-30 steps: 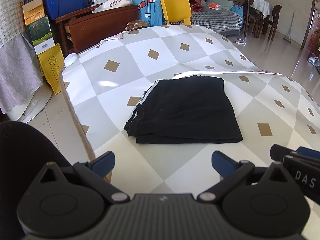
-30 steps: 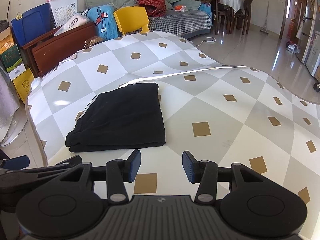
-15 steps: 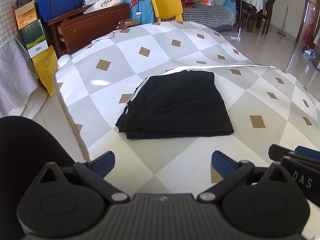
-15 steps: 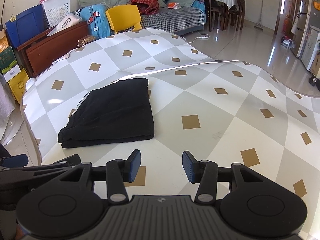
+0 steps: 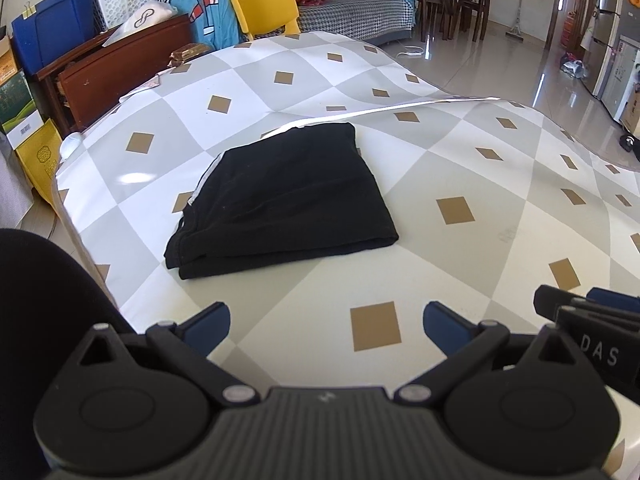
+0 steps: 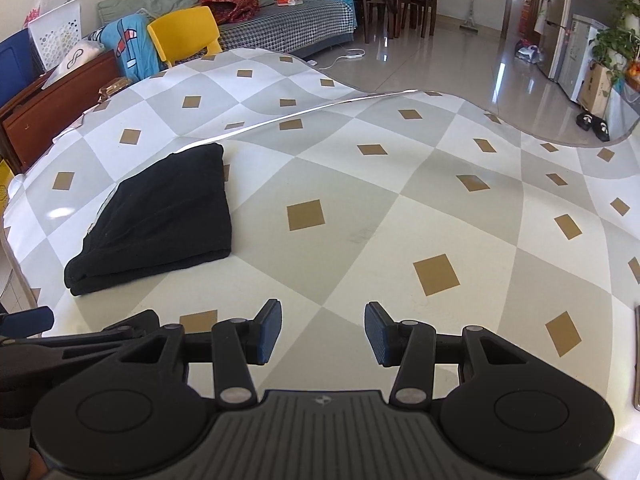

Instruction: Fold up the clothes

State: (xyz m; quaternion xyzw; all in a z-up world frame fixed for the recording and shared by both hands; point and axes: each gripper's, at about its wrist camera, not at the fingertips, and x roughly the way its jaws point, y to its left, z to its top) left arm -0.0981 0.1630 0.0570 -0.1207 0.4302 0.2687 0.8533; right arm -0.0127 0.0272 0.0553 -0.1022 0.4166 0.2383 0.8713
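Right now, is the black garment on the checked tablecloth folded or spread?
Folded: the black garment lies as a compact rectangle, stacked layers showing along its near edge.

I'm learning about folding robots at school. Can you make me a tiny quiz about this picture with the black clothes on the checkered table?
1. True or false: the black folded garment is gripped by the left gripper.
2. Which colour is the chair behind the table? A) green B) yellow C) pink
3. Fill in: the jaws of the right gripper are ____, with nothing between them.

Key
1. False; it lies alone on the table, and the jaws are open and empty.
2. B
3. open
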